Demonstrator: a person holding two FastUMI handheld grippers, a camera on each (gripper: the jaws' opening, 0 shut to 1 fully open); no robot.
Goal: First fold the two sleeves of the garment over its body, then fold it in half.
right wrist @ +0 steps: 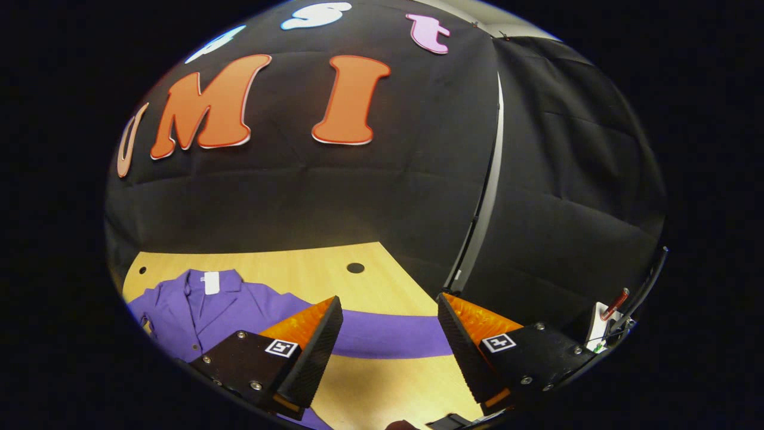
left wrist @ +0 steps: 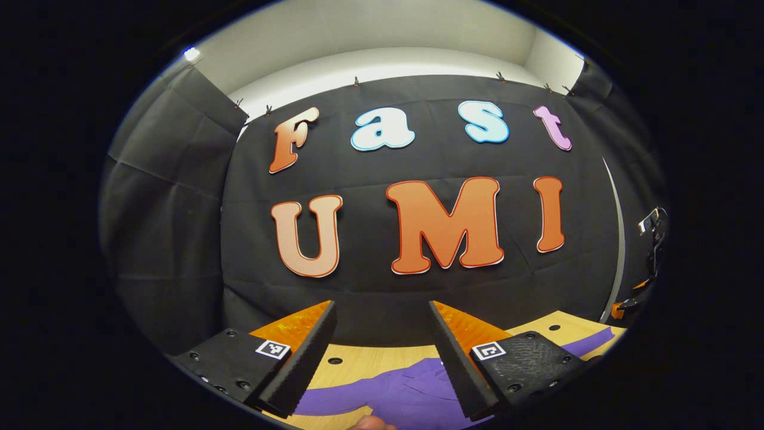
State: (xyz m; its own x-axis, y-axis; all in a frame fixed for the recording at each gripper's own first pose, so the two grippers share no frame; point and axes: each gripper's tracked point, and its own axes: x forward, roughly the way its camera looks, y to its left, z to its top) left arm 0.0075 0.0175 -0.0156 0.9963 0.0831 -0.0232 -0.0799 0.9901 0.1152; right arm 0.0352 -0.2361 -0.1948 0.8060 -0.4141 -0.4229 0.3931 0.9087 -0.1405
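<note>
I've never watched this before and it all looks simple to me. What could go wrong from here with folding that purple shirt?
Both grippers are open and hold nothing yet. The right gripper hangs above the stretched-out sleeve; it could pinch too little cloth and let it slip mid-fold. The left gripper points mostly at the wall, with the purple garment low underneath, so its grab may land off target.

The left gripper view is sitting low over the table (left wrist: 358,364), looking straight at the back wall. The right gripper view is sitting higher, tipping down and facing the right corner. Both are seeing the purple garment (right wrist: 233,304) and the table.
</note>
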